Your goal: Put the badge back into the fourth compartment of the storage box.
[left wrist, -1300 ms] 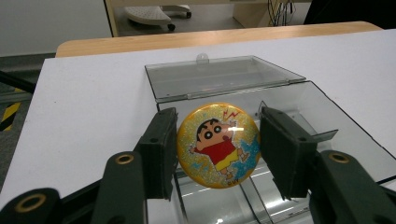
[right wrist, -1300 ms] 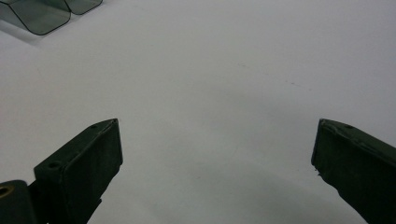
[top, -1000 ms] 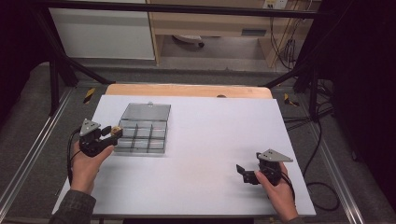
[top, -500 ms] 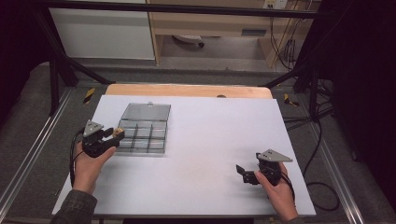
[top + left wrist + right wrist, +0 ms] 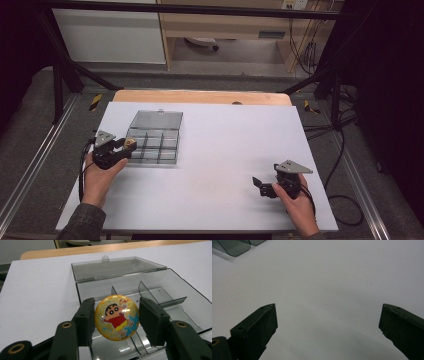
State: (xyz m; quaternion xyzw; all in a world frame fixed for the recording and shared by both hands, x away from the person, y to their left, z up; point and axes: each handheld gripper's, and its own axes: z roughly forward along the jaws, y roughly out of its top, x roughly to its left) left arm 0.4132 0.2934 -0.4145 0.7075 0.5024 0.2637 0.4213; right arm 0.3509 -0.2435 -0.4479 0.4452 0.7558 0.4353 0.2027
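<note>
A round yellow badge [image 5: 116,317] with a cartoon boy in a red shirt sits upright between the jaws of my left gripper [image 5: 117,315], which is shut on its edges. In the high view the left gripper [image 5: 125,146] holds the badge [image 5: 130,144] at the left side of a clear smoky compartment box [image 5: 165,147]. The box's lid [image 5: 157,120] lies open behind it. The dividers and empty cells of the box [image 5: 175,290] show just beyond the badge. My right gripper [image 5: 260,186] stands open over bare white table at the near right, and its jaws [image 5: 328,322] hold nothing.
The white table top [image 5: 225,145] has a wooden strip [image 5: 200,96] along its far edge. A corner of the box [image 5: 234,246] shows far off in the right gripper view. Metal frame rails run along both sides of the table.
My left gripper with the badge has edged slightly toward the box. The right hand has not moved.
</note>
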